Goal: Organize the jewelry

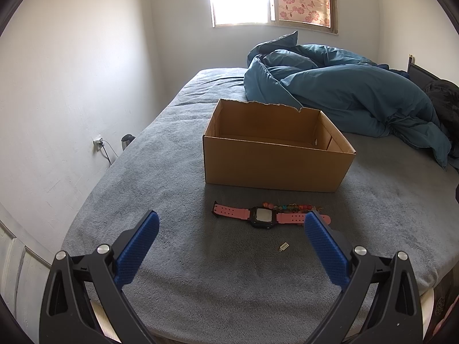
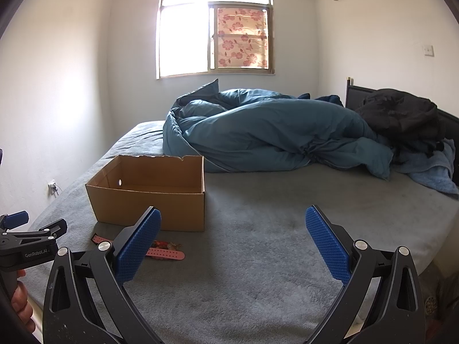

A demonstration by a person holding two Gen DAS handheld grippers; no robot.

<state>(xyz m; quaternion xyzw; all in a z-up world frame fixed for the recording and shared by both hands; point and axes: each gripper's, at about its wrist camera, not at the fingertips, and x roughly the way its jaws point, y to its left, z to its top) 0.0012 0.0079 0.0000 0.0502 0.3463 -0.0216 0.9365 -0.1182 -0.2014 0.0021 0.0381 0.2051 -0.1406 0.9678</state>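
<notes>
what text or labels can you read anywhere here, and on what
"GenRobot.AI": white lettering on the black body of the left claw, seen in the right wrist view.
Watch face: nothing legible, glare.
Cardboard box: no print visible.

The cardboard box (image 1: pixel 275 166) stands open-topped on the bed (image 1: pixel 178 258), so its inside is reachable from above; its walls block entry from the sides. Just in front of it lie the pink watch (image 1: pixel 261 216) and a string of beads (image 1: pixel 289 207), close to the box's near wall, with a small metal piece (image 1: pixel 283 246) nearer the bed's edge. Bare blanket spreads to the box's right (image 2: pixel 287 229). The rumpled blue duvet (image 2: pixel 272 132) rises right behind the box, with dark clothes (image 2: pixel 401 114) beyond.
</notes>
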